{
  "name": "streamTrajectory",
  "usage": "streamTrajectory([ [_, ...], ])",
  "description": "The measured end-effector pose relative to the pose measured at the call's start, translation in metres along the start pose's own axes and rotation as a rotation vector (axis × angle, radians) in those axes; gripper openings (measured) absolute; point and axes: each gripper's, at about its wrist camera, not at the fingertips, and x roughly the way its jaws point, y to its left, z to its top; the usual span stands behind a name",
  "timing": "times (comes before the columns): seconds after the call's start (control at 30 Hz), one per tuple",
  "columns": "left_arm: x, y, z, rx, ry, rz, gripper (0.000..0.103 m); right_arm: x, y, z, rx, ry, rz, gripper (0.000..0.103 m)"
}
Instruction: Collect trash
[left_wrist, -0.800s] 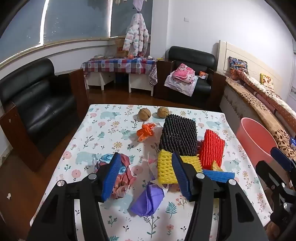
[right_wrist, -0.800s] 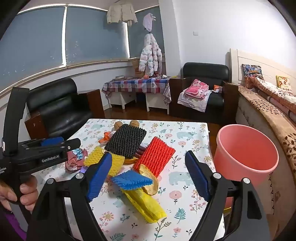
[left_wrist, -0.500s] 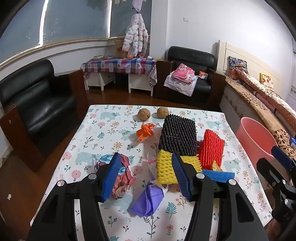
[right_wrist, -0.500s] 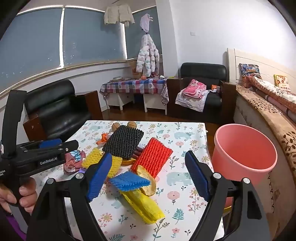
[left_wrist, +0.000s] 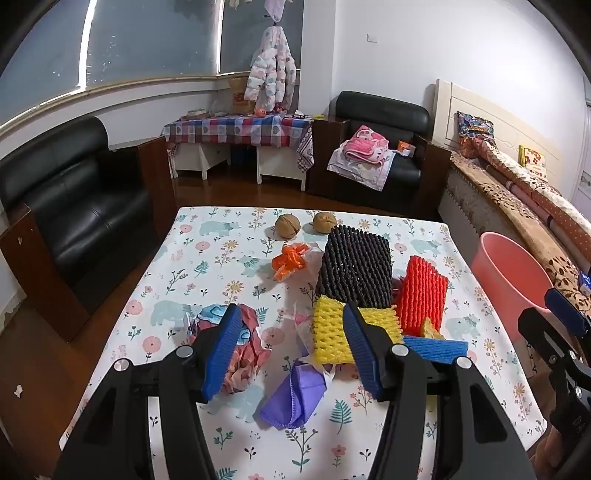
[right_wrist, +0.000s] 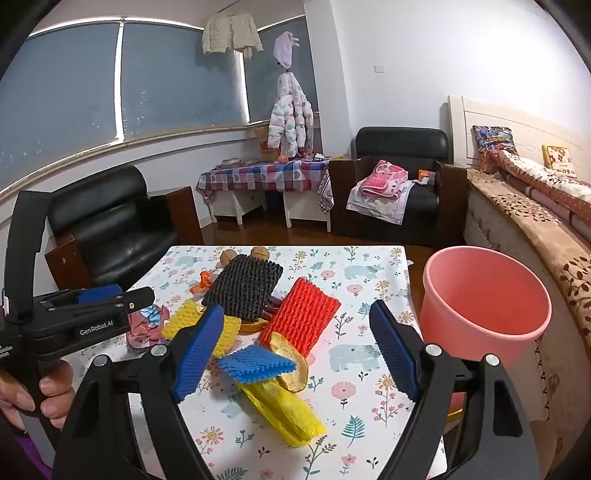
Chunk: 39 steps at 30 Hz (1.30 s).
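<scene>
Trash lies on a floral-cloth table (left_wrist: 207, 258): black foam net (left_wrist: 354, 269), red foam net (left_wrist: 423, 299), yellow foam net (left_wrist: 328, 328), blue foam piece (left_wrist: 436, 349), purple mask (left_wrist: 295, 395), crumpled pink-blue wrapper (left_wrist: 243, 343), orange scrap (left_wrist: 290, 258), two walnuts (left_wrist: 287, 225). The right wrist view adds a bread piece (right_wrist: 291, 365) and a yellow bag (right_wrist: 284, 410). My left gripper (left_wrist: 291, 350) is open and empty above the mask and wrapper. My right gripper (right_wrist: 295, 354) is open and empty above the blue foam piece (right_wrist: 255, 363). A pink bucket (right_wrist: 484, 306) stands right of the table.
A black sofa (left_wrist: 74, 206) stands left of the table and a black armchair (left_wrist: 380, 147) with clothes behind it. A checkered side table (left_wrist: 236, 129) is at the back. A patterned bench (left_wrist: 524, 221) runs along the right wall.
The right wrist view has risen and tilted slightly, so the table and bucket sit lower in frame. The left gripper has barely moved. Both grippers stay open.
</scene>
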Motion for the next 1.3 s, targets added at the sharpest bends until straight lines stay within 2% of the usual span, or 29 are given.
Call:
streamTrajectory([
  [0.2,-0.001,-0.001,0.000,0.002,0.003,0.000,0.057,-0.006,0.007,0.000,-0.007,-0.005,0.004,0.081],
  [0.23,0.001,-0.001,0.000,0.001,0.002,0.001,0.057,0.003,-0.006,0.000,-0.002,-0.002,0.005,0.081],
  [0.83,0.001,0.001,-0.003,0.001,0.005,-0.001,0.057,0.001,-0.004,0.000,0.005,-0.006,0.002,0.081],
  [1.3,0.002,-0.001,-0.006,0.000,0.007,0.000,0.057,-0.007,-0.010,0.002,0.034,-0.051,-0.022,0.081],
])
